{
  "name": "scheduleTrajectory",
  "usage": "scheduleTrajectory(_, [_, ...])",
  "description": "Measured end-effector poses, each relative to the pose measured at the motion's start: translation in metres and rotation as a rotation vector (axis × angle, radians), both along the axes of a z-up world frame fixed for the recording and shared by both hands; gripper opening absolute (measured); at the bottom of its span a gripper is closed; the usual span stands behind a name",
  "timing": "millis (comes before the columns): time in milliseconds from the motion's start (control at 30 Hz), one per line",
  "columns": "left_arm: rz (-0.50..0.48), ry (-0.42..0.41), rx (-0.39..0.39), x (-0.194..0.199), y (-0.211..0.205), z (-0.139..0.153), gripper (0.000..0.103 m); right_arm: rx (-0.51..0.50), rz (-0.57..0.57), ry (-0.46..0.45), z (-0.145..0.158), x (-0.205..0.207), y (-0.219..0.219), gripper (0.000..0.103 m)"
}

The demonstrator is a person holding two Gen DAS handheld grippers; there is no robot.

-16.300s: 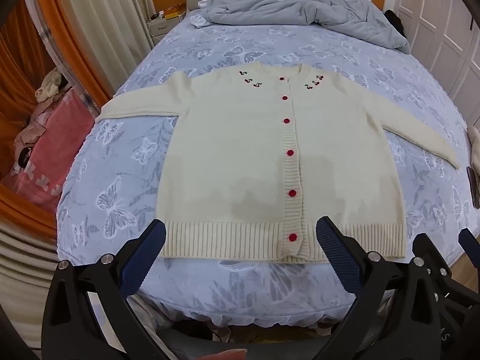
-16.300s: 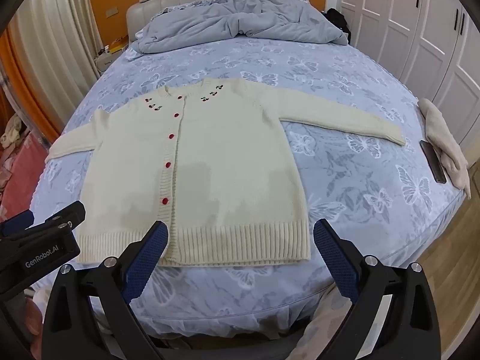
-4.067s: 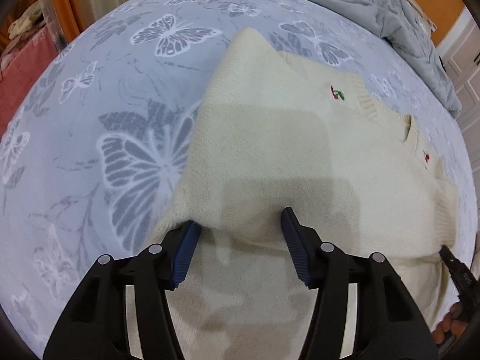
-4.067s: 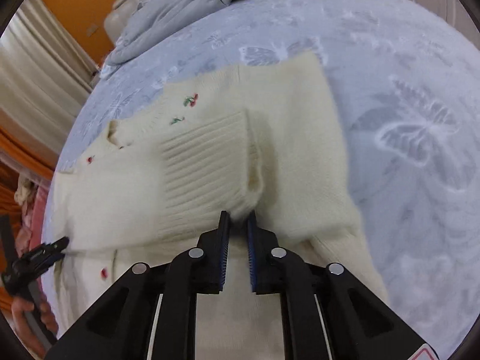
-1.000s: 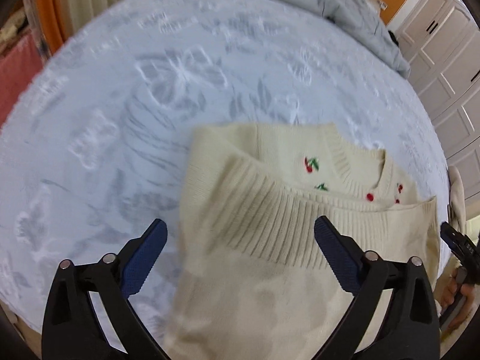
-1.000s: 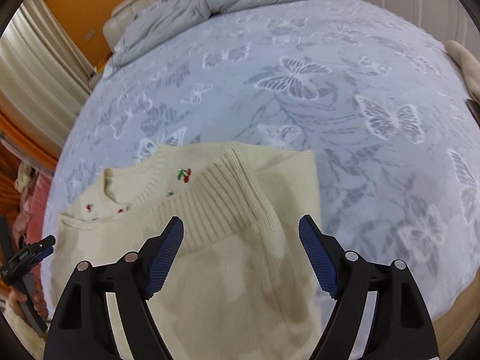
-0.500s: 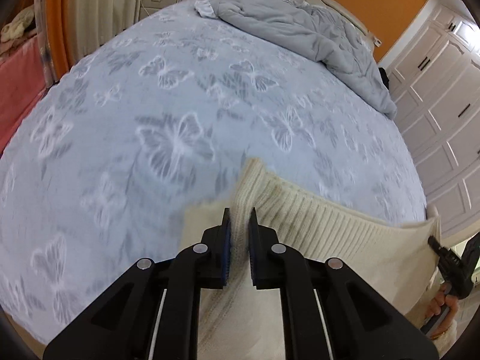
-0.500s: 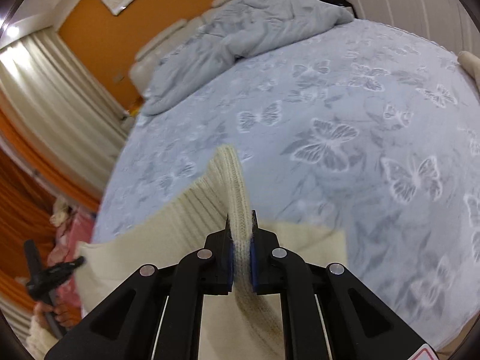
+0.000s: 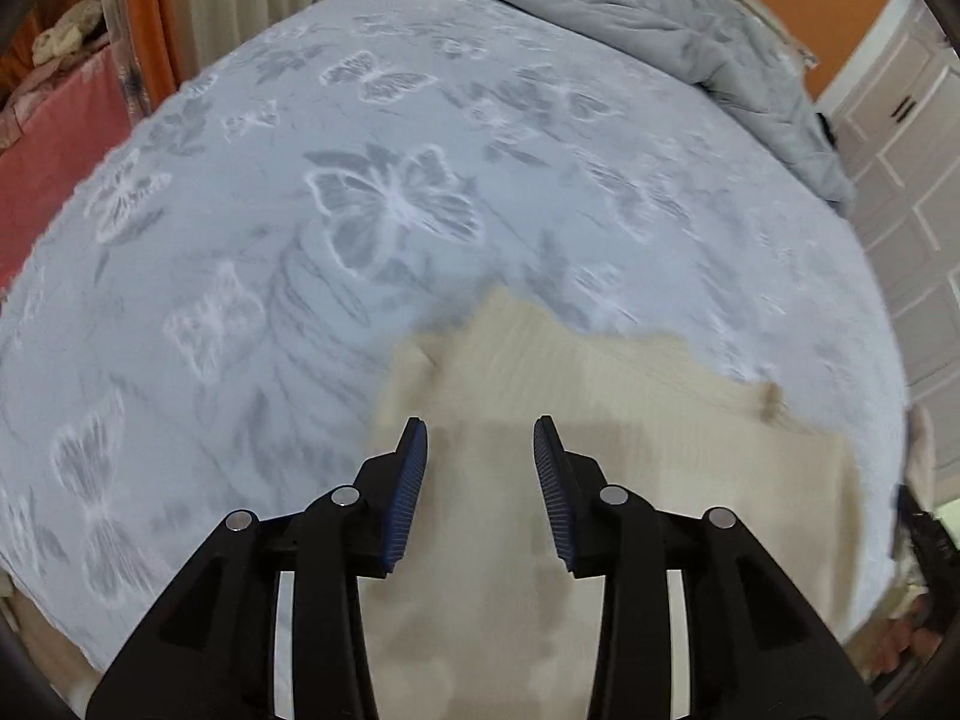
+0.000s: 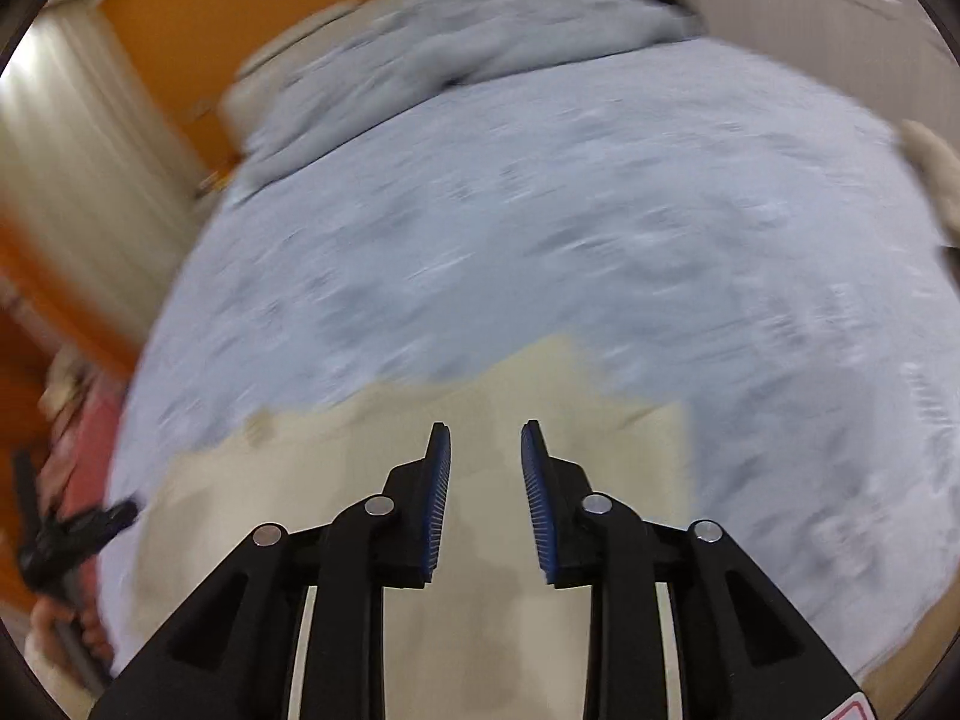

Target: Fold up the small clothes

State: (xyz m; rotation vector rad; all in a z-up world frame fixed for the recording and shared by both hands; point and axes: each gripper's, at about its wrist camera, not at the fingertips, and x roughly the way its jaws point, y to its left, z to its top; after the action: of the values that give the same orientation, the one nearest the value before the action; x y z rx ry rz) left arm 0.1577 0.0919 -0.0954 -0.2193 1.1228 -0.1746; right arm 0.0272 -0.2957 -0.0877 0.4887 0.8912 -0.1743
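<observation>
Claws (image 9: 480,438) over folded cream cardigan (image 9: 630,450)

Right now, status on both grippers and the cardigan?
Left gripper and right gripper just opening, nothing between pads. Cream cardigan folded on the butterfly bedspread. Nothing in the way.

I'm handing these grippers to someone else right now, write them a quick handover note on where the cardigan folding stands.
Left hand-held gripper: jaws just opening, nothing between the pads, above the cardigan.
Right hand-held gripper: the same, jaws just opening, empty.
The cream cardigan lies folded on the butterfly bedspread near its front edge.
Done: it lies as a compact block; no sleeve shows.
Left: check that the edges line up; the views are too blurred to judge neatness.
</observation>
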Motion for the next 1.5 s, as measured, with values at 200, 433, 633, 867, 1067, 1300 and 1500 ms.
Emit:
scheduleTrajectory(200, [-0.113, 0.065, 0.008, -0.052, -0.053, -0.019, 0.036, 0.105, 0.309, 0.097, -0.043, 0.022, 0.129, 0.018])
scheduleTrajectory(433, [-0.135, 0.114, 0.067, -0.076, -0.035, -0.054, 0.036, 0.071, 0.341, 0.175, -0.074, -0.018, 0.130, 0.000])
scheduleTrajectory(633, [-0.015, 0.086, -0.060, -0.091, 0.007, -0.029, 0.064, 0.011, 0.004, 0.151, -0.030, -0.084, 0.037, 0.054])
scheduleTrajectory(867, [0.251, 0.086, -0.035, -0.113, 0.065, -0.037, 0.091, 0.014, -0.170, 0.294, -0.054, -0.125, -0.026, 0.068])
scheduleTrajectory(1067, [0.277, 0.202, -0.224, -0.112, 0.077, -0.074, 0.034, 0.105, -0.139, 0.281, -0.072, -0.114, -0.018, 0.013])
scheduleTrajectory(1300, [0.207, 0.186, -0.200, -0.132, 0.080, -0.037, 0.013, 0.159, -0.144, 0.166, -0.019, -0.137, -0.026, 0.011])
scheduleTrajectory(1500, [0.223, 0.262, -0.123, -0.147, 0.076, -0.070, 0.019, 0.176, -0.186, 0.360, -0.066, -0.148, -0.037, 0.028])
